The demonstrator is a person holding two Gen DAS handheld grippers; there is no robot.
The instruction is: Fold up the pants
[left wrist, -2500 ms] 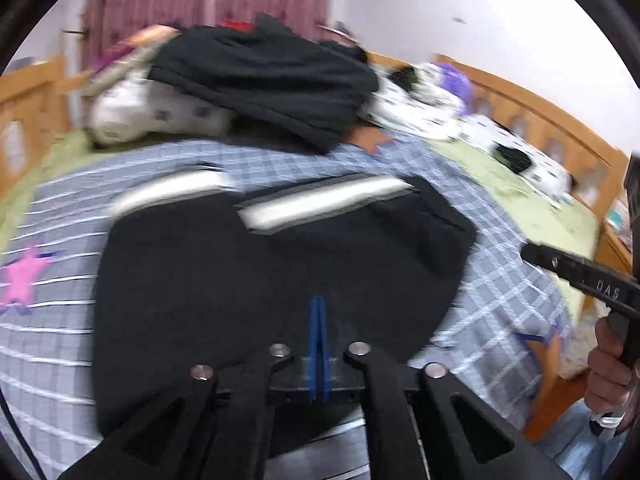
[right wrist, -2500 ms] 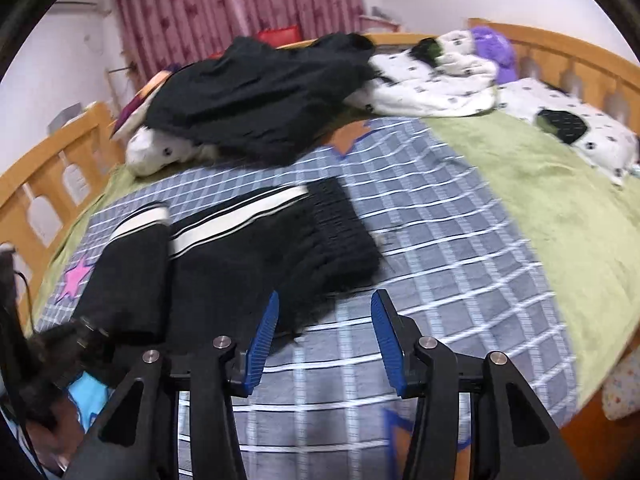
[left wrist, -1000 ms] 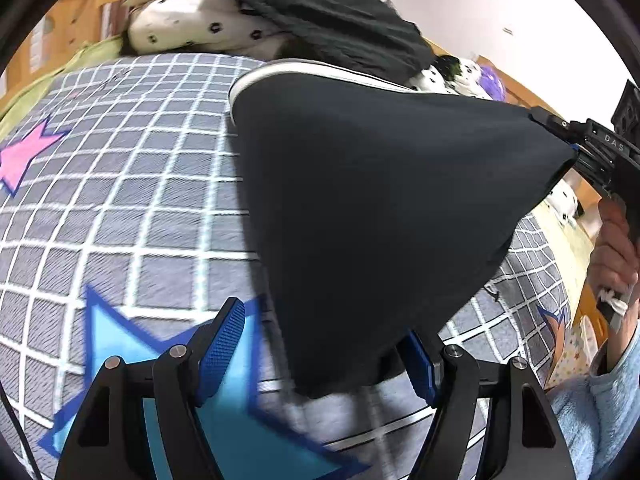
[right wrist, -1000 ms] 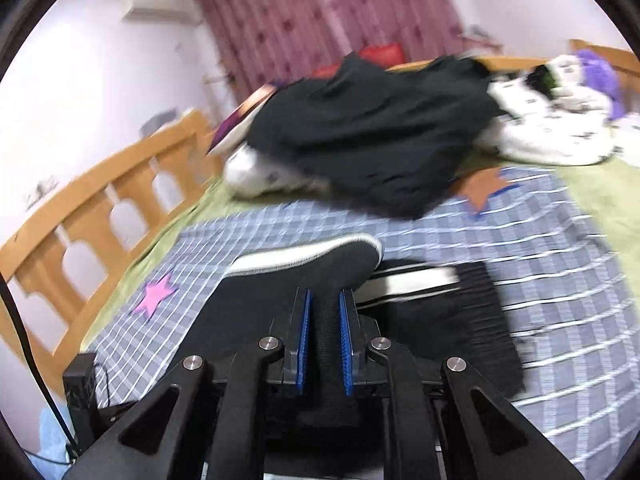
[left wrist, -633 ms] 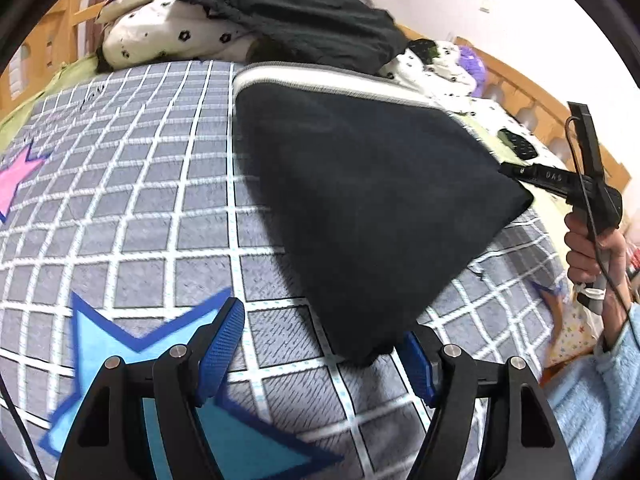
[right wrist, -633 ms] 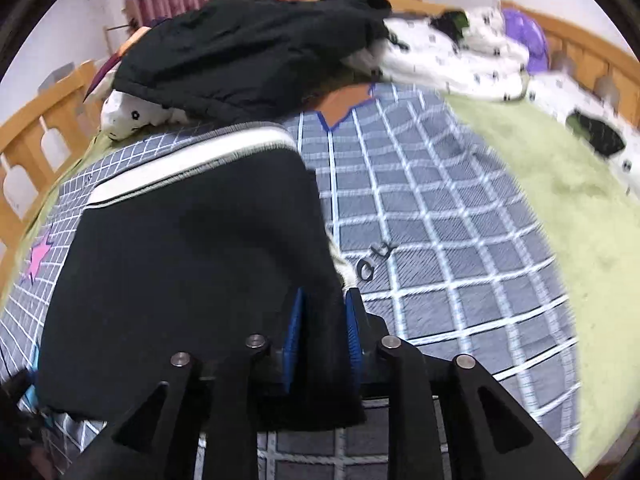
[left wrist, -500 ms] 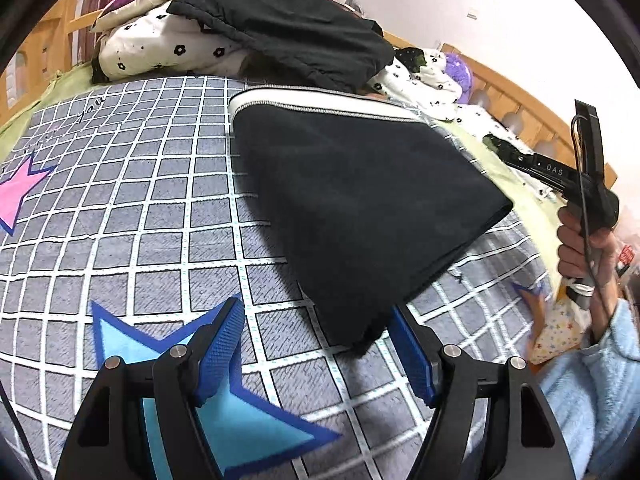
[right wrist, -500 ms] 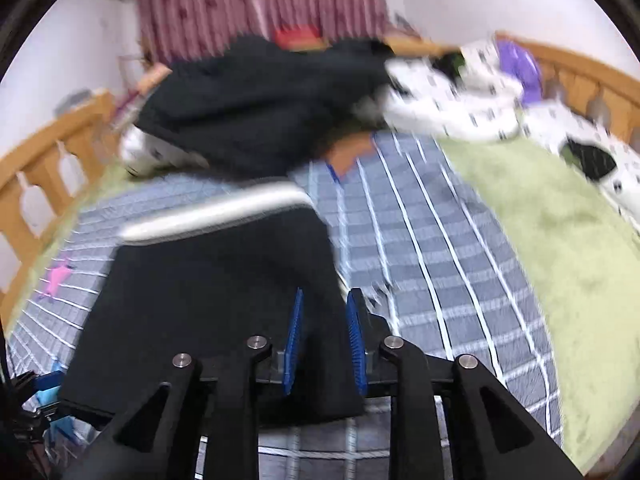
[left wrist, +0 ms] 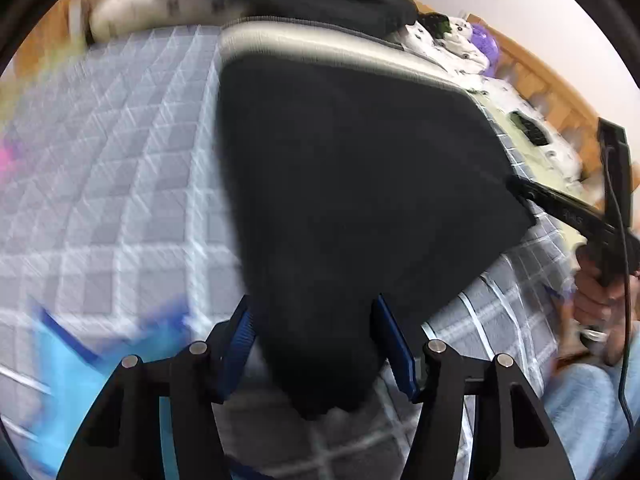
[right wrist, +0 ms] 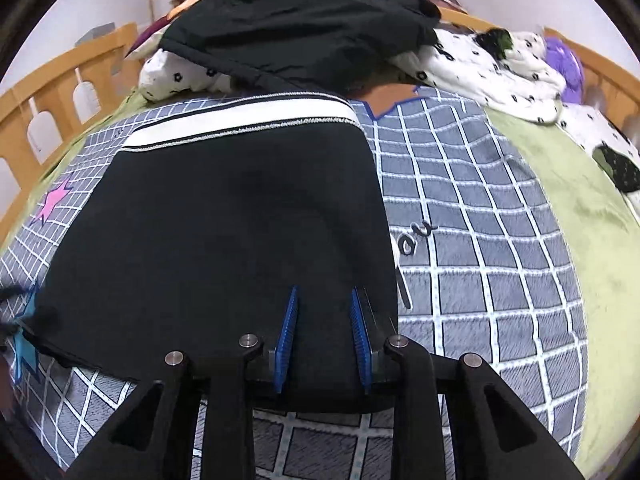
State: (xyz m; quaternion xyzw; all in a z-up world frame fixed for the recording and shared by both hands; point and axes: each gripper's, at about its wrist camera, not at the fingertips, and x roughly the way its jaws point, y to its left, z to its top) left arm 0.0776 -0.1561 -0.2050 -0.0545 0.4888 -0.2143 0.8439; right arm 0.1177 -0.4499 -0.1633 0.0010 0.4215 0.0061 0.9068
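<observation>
Black pants (right wrist: 240, 220) lie folded flat on the grey checked blanket (right wrist: 480, 260), with their white stripe (right wrist: 240, 120) along the far edge. My right gripper (right wrist: 324, 336) sits at their near right corner. Its blue pads stand a little apart, with cloth lying slack between them. In the left wrist view the pants (left wrist: 352, 184) fill the middle. My left gripper (left wrist: 316, 336) straddles their near corner, and its jaws are closing on the cloth between them. The right gripper (left wrist: 516, 188) reaches in at the right corner, held by a hand (left wrist: 596, 300).
A heap of black clothes (right wrist: 296, 20) and white dotted bedding (right wrist: 480, 68) lie at the head of the bed. A green blanket (right wrist: 580, 200) covers the right side. Wooden rails (right wrist: 48, 92) run along the bed's edges. A purple toy (right wrist: 564, 64) lies far right.
The lifted pants have come down flat on the blanket. The right gripper sank with them and its pads eased apart. The left gripper moved in on the near corner and its jaws narrowed.
</observation>
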